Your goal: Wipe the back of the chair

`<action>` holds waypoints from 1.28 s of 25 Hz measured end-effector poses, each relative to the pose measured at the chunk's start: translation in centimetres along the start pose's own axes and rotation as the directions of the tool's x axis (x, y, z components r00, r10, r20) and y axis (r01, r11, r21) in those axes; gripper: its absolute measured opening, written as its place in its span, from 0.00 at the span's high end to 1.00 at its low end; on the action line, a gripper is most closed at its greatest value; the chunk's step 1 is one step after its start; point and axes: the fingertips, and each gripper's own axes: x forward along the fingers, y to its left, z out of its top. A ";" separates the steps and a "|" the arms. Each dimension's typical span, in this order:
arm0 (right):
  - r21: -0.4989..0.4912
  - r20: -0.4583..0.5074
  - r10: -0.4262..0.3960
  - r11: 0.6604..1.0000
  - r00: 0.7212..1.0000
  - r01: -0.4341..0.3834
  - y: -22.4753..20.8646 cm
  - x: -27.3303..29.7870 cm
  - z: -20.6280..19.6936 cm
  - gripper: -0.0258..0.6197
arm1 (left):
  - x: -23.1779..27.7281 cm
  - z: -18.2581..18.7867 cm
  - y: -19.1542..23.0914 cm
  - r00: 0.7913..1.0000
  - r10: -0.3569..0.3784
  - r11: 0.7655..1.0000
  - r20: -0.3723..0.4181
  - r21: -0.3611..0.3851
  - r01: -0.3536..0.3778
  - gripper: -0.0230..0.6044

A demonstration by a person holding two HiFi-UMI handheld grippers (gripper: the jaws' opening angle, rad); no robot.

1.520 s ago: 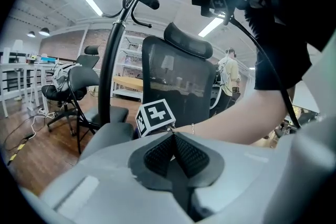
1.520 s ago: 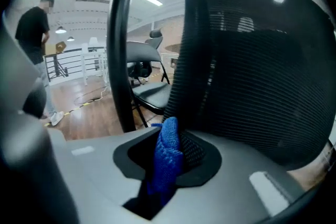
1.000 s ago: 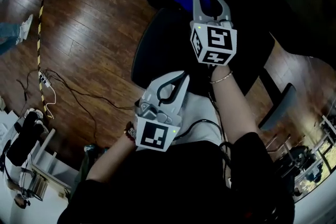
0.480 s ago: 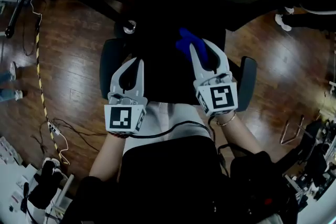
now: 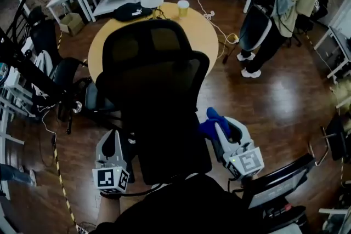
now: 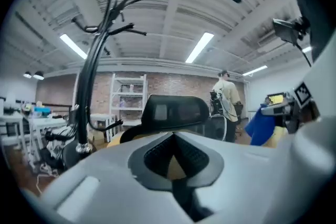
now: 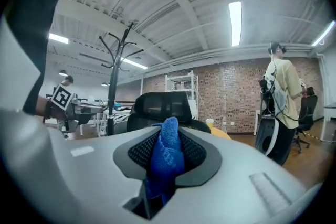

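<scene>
The black mesh-backed office chair (image 5: pixel 156 90) stands with its backrest between our two grippers, headrest farther ahead of the fingertips. We find no readable writing on it. The gripper cubes carry only black-and-white square markers, and the white logo on the black fabric item (image 5: pixel 131 10) is too small to read. Our right gripper (image 5: pixel 229 130), just right of the backrest, pinches a blue cloth (image 5: pixel 210 122) that pokes past its fingertips. Our left gripper (image 5: pixel 117 138), just left of the backrest, has its fingers pressed together on nothing. Beyond the chair sits a round yellow table (image 5: pixel 208 35) with a paper cup (image 5: pixel 183 7).
</scene>
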 end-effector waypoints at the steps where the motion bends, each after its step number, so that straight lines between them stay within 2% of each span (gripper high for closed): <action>1: 0.024 0.019 -0.043 0.999 0.999 0.042 -0.8 -0.6 1.0 0.83 | 0.5 1.4 -1.5 0.999 -0.033 0.999 0.006 0.035 0.033 0.95; 2: 0.057 0.044 -0.079 0.995 0.996 0.077 -1.3 -1.0 2.0 0.83 | 1.1 2.6 -2.9 0.998 -0.067 0.997 0.011 0.041 0.067 0.95; 4: 0.119 0.109 -0.103 0.989 0.989 0.090 -1.1 -0.8 3.9 0.83 | 1.9 4.5 -4.9 0.991 -0.130 0.991 0.026 -0.025 0.130 0.95; 6: 0.126 0.153 -0.059 0.991 0.986 0.039 0.1 0.6 5.5 0.83 | 2.3 5.9 -5.9 0.985 -0.160 0.976 0.067 -0.136 0.168 0.95; 8: 0.098 0.154 0.009 0.995 0.988 -0.025 1.8 2.1 6.2 0.84 | 1.9 6.9 -5.8 0.985 -0.142 0.970 0.102 -0.183 0.159 0.95; 12: 0.050 0.128 0.061 0.996 0.990 -0.068 3.9 2.8 6.4 0.85 | -0.3 8.1 -4.7 0.986 -0.106 0.989 0.127 -0.085 0.117 0.95; 14: 0.047 0.131 0.074 0.996 0.989 -0.081 4.3 3.1 6.7 0.85 | -1.2 8.5 -4.1 0.986 -0.094 0.992 0.135 -0.074 0.105 0.95; 19: 0.002 0.156 0.127 0.992 0.980 -0.129 5.5 4.1 7.5 0.85 | -2.6 7.2 -2.5 0.992 -0.026 0.990 0.126 -0.135 0.043 0.95; 23: -0.013 0.175 0.145 0.989 0.974 -0.145 6.9 4.2 8.3 0.85 | -3.3 6.6 -2.0 0.994 -0.038 0.988 0.099 -0.142 0.052 0.95; 27: -0.004 0.153 0.136 0.991 0.979 -0.137 6.8 3.4 8.5 0.85 | -3.7 7.2 -2.6 0.994 -0.055 0.986 0.094 -0.153 0.069 0.95; 32: -0.002 0.152 0.149 0.989 0.977 -0.150 7.1 4.8 7.7 0.85 | -3.5 6.3 -2.4 0.995 -0.042 0.985 0.094 -0.163 0.057 0.95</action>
